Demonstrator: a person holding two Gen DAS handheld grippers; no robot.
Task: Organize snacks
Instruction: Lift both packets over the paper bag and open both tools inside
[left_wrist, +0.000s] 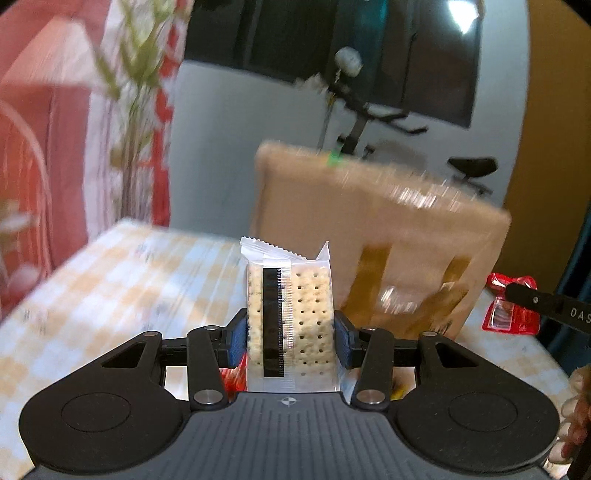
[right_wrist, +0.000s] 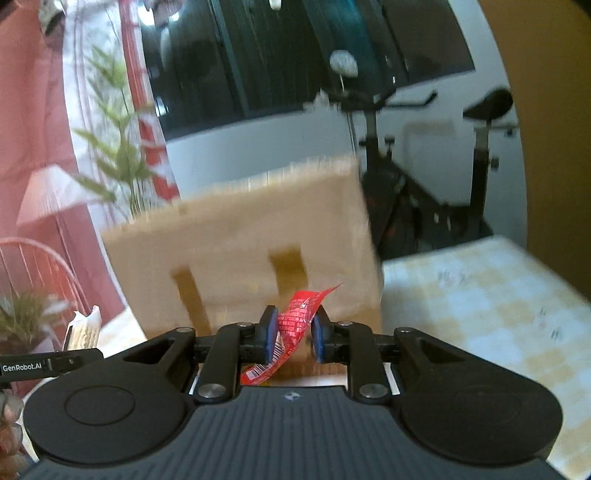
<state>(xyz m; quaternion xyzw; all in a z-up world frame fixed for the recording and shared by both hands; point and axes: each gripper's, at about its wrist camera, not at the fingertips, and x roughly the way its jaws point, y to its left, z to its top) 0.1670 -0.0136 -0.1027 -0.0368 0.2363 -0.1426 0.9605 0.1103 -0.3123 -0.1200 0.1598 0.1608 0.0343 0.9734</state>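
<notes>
The cracker packet (left_wrist: 291, 317) stands upright, clamped between the left gripper's (left_wrist: 291, 334) blue pads, above the checked table (left_wrist: 110, 280). At its two o'clock sits the cardboard box (left_wrist: 376, 236). The right gripper (right_wrist: 293, 334) pinches a twisted red wrapper (right_wrist: 295, 325), box (right_wrist: 243, 254) at twelve o'clock.

Matt cardboard box (right_wrist: 240, 254) — glossy clear plastic cracker wrapper (left_wrist: 291, 317).
</notes>
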